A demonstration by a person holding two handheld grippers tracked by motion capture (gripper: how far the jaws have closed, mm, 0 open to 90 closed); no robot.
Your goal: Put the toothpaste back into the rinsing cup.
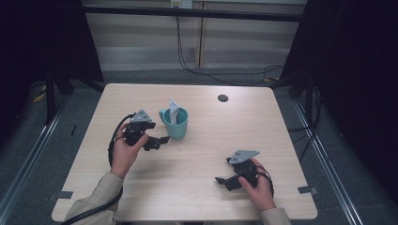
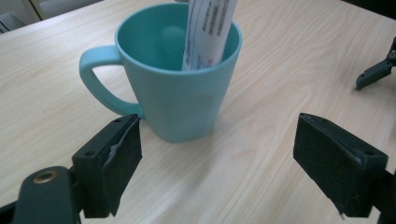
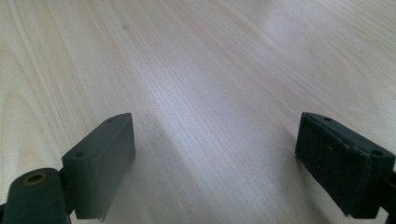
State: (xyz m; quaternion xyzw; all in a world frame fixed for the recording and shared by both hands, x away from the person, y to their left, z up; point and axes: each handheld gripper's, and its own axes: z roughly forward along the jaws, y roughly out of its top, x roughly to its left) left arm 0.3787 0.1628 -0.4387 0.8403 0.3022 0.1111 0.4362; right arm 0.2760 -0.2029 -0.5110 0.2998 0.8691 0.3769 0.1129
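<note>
Left gripper point(image 2: 217, 172): jaws spread wide, holding nothing, pads point(image 2: 123, 161) low over the table point(image 2: 289, 70) and aimed at the mug.
Mug point(image 2: 180, 93): teal, upright, just beyond the open jaws and between their lines; not touched. Handle point(image 2: 95, 79) turned toward the left-hand jaw in the left gripper view. Stands near the table's middle in the high view point(image 1: 176, 124).
Packet point(image 2: 208, 32): white, printed, standing on end inside the mug, leaning on the rim, top sticking out. Probably placed so for easy pulling.
Right gripper point(image 3: 215, 163): jaws likewise apart and empty, over bare wood. Held well apart from the mug, at the near right of the table point(image 1: 224, 180); judged parked, leaving the left to work.
Step in hand, as judged: left gripper lined up to close on the mug body or steady it; the wide opening suits the mug's girth.
Risk: a push on the wall before closing could slide the mug.
</note>
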